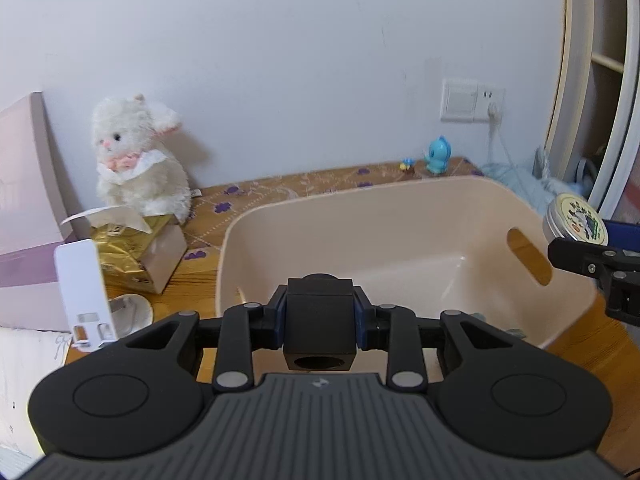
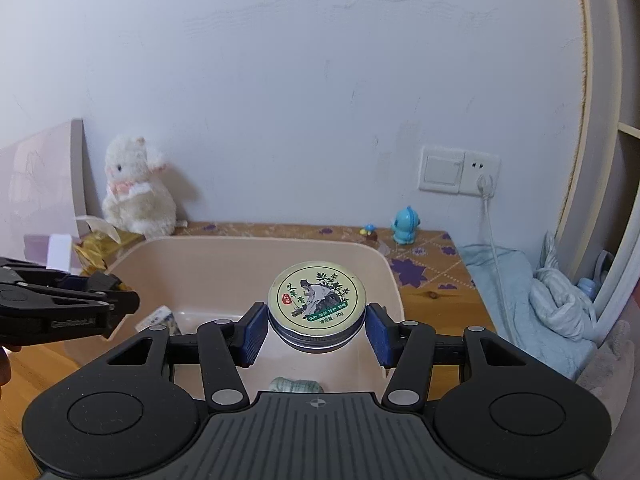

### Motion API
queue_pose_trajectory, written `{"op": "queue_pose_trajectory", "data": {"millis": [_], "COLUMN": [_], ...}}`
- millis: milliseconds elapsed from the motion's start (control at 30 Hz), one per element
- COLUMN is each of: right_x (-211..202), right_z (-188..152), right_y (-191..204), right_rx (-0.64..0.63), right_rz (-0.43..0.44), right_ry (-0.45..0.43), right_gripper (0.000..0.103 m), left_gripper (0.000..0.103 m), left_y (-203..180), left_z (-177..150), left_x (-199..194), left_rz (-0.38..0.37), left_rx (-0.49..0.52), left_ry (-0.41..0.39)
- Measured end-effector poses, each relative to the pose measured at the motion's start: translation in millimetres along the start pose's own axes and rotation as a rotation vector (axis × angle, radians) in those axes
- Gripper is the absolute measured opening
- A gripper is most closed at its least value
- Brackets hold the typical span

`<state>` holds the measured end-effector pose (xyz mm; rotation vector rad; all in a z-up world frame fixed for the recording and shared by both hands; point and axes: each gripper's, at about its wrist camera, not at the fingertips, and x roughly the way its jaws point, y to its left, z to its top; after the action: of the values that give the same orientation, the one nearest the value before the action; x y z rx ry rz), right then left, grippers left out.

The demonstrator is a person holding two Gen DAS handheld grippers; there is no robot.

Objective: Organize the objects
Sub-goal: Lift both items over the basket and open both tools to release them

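Observation:
A beige plastic bin (image 1: 248,248) stands on the wooden table; it also shows in the right wrist view (image 2: 394,280). My left gripper (image 1: 319,320) is shut on a black cube (image 1: 319,324) with a round hole, held above the bin's near rim. My right gripper (image 2: 317,330) is shut on a round metal tin (image 2: 317,300) with a printed cream lid, held above the bin; the tin shows at the right edge of the left wrist view (image 1: 576,222). A small printed packet (image 2: 160,318) and a pale green bundle (image 2: 296,385) lie inside the bin.
A white plush rabbit (image 1: 136,164) sits against the wall at back left, beside a gold-wrapped box (image 1: 132,252) and a white plastic piece (image 1: 86,292). A blue toy figure (image 2: 406,226) stands at back right. A wall socket (image 2: 460,172) has a cable plugged in. Bedding (image 2: 532,312) lies at right.

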<state>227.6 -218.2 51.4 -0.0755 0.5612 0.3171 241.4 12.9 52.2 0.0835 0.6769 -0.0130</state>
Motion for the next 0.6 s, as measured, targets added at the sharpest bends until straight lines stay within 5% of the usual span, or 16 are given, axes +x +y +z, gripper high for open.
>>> {"op": "queue_pose_trajectory", "data": {"millis": [600], "right_x": [79], "right_z": [-17], "right_y": [13], "right_rx": [-0.049], "right_rz": [0.051], "right_ry": [0.239], "right_gripper": [0.051], "left_gripper": [0.034], "left_y": [-10], "left_z": [-14], "left_x": [74], "left_rz": [0.003], "left_rx": [0.064], "left_ry": [0.252]}}
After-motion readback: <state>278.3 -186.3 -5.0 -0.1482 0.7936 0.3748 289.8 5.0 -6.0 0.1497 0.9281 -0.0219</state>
